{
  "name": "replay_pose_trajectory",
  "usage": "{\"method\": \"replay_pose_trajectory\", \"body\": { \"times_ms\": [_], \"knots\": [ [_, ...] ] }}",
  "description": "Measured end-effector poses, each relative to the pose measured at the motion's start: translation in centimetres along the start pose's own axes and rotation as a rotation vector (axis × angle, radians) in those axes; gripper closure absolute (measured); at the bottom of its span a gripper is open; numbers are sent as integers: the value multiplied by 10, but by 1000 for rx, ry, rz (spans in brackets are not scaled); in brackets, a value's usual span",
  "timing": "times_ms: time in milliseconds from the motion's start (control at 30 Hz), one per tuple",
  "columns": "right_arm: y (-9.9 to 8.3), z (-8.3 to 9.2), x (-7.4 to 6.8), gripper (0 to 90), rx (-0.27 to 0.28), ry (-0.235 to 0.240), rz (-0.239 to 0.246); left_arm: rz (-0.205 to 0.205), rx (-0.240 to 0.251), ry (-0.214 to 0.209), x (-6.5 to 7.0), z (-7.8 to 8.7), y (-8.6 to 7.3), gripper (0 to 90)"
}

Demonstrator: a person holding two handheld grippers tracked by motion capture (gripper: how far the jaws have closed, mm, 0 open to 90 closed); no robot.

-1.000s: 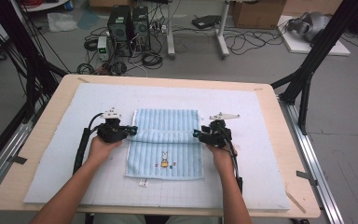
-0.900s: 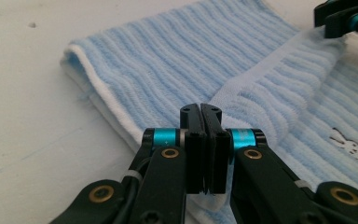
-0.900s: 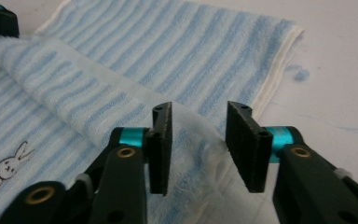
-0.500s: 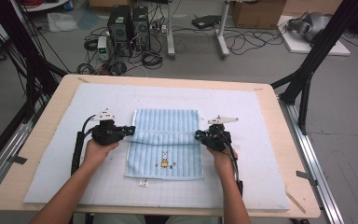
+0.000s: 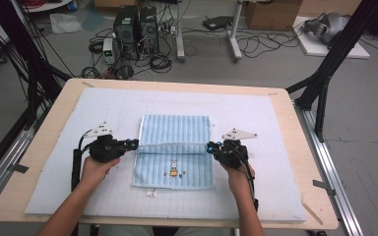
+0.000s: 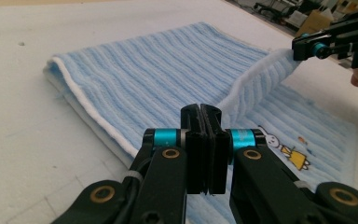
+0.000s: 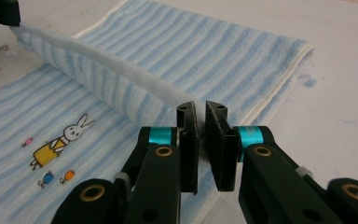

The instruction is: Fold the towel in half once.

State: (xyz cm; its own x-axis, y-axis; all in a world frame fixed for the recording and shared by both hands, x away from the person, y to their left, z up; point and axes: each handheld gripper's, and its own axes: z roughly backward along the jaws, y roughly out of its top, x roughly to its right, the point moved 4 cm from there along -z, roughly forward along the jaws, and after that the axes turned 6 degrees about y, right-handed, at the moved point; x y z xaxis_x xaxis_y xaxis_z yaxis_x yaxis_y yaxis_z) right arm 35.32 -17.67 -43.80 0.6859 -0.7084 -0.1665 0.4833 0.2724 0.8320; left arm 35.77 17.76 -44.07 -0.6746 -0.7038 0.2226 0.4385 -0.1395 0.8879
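My right tongs (image 5: 210, 146) have just clamped the blue towel (image 5: 174, 132)'s edge; my left tongs (image 5: 134, 143) pinch the opposite end. The fold now lifts mid-table, ready to carry toward the table's near edge.

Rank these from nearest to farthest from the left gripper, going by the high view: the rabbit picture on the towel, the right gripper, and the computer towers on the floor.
Measured from the left gripper, at the towel's left edge:
1. Rabbit picture: on the towel's near half, just right of that gripper.
2. Right gripper: at the towel's right edge, across the lifted fold.
3. Computer towers: on the floor beyond the table's far edge.
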Motion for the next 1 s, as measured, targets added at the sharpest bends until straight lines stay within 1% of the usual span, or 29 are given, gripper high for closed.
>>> {"method": "replay_pose_trajectory", "body": {
  "times_ms": [100, 200, 300, 433, 600, 667, 733, 767, 800, 900, 933, 1000],
  "knots": [
    [-4, 4, -5, 834, 16, 11, -1, -6, 1, -9, 5, 5, -5, 885],
    [-6, 6, -10, 835, 29, 20, 13, -5, 5, -24, 9, 10, -9, 885],
    [-8, 9, -15, 835, 34, 26, 23, -18, 8, -35, 15, 15, -11, 885],
    [-12, 17, -23, 834, 55, 35, 36, -24, 15, -47, 20, 22, -13, 885],
    [-20, 27, -30, 834, 52, 36, 48, -32, 15, -67, 28, 31, -19, 885],
    [-23, 30, -32, 834, 55, 41, 51, -37, 3, -66, 31, 32, -23, 885],
    [-27, 32, -35, 834, 55, 47, 50, -31, -3, -73, 33, 33, -26, 885],
    [-29, 33, -36, 834, 54, 45, 55, -34, -9, -73, 33, 34, -28, 885],
    [-32, 34, -38, 834, 48, 44, 51, -30, -13, -72, 34, 34, -31, 885],
    [-39, 36, -41, 833, 35, 44, 65, -16, -21, -81, 35, 36, -37, 885],
    [-42, 38, -43, 832, 31, 46, 60, -15, -22, -83, 35, 36, -38, 885],
    [-46, 38, -44, 833, 29, 45, 65, -6, -26, -92, 37, 37, -42, 885]
  ]
}}
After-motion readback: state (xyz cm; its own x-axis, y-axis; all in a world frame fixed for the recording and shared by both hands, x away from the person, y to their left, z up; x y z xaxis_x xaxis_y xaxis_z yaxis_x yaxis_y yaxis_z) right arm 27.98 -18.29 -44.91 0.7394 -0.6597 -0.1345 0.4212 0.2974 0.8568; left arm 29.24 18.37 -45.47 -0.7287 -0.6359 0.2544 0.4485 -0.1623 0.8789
